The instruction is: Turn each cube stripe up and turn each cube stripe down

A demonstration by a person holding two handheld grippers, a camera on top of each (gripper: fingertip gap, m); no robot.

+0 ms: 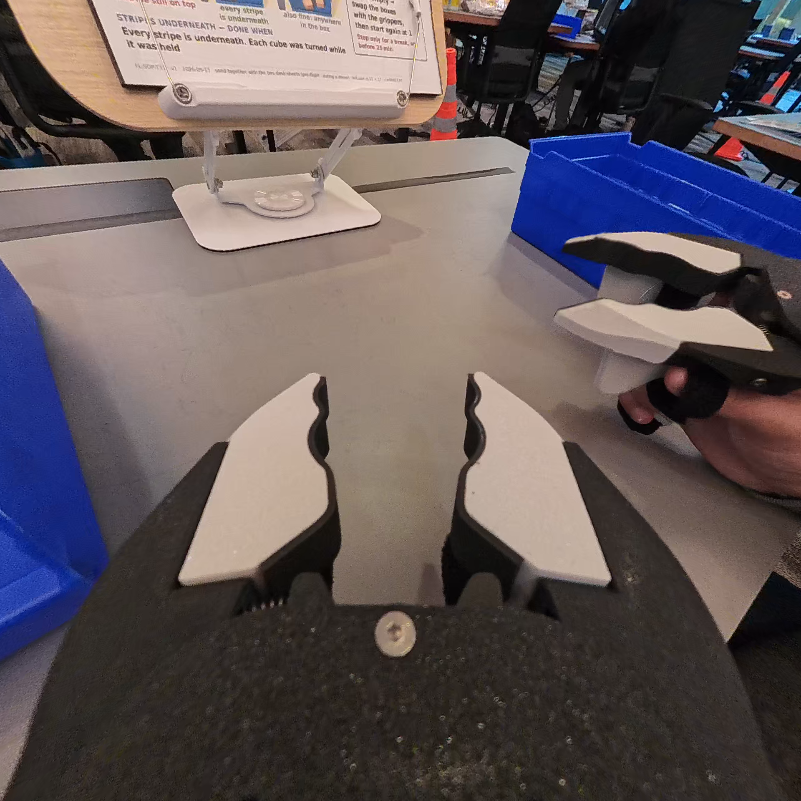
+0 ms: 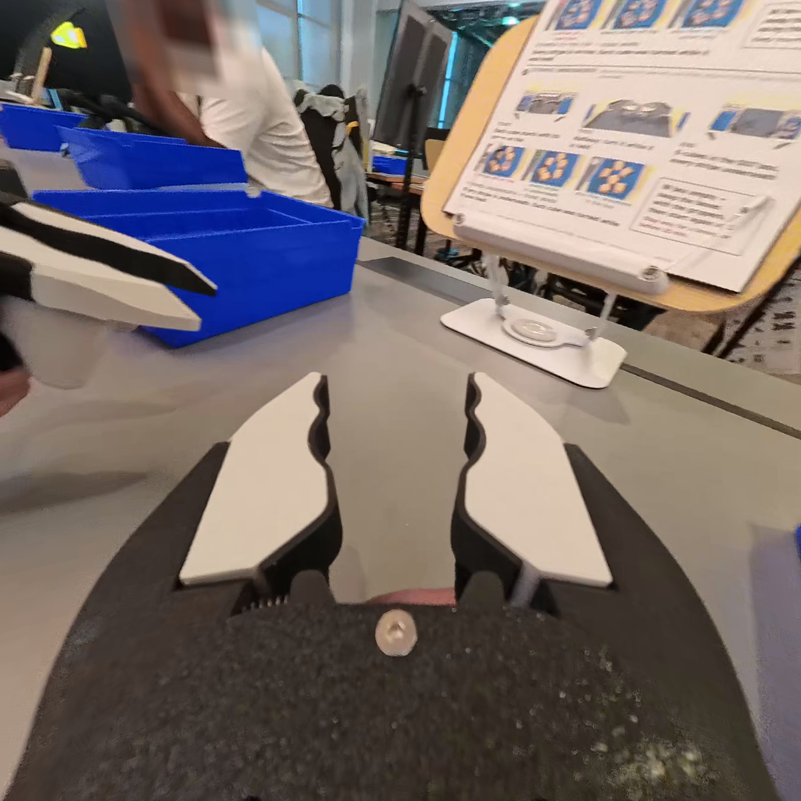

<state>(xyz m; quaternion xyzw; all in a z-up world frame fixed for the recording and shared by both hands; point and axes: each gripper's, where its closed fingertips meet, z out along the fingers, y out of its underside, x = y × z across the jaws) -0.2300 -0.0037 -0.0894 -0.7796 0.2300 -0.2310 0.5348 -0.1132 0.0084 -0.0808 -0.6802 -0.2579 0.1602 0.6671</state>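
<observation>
Over the bare middle of the grey surface (image 1: 390, 303), left gripper (image 1: 395, 381) and right gripper (image 2: 395, 381) both hover with jaws spread, nothing between them. No cubes show; blue bins (image 2: 260, 255) flank each side edge, their contents hidden.

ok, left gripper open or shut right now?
Open. The left gripper shows a clear gap between its fingers, with only bare grey table visible through it; nothing held.

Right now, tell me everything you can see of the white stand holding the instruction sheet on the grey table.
The white metal-looking stand has a flat rounded rectangular base with a clear round disc at its middle. Two thin hinged struts rise to a light wooden board that tilts back. A white ledge with two wire page-holders keeps the printed sheet in place. The base rests flat on the grey table, touching neither gripper.
</observation>
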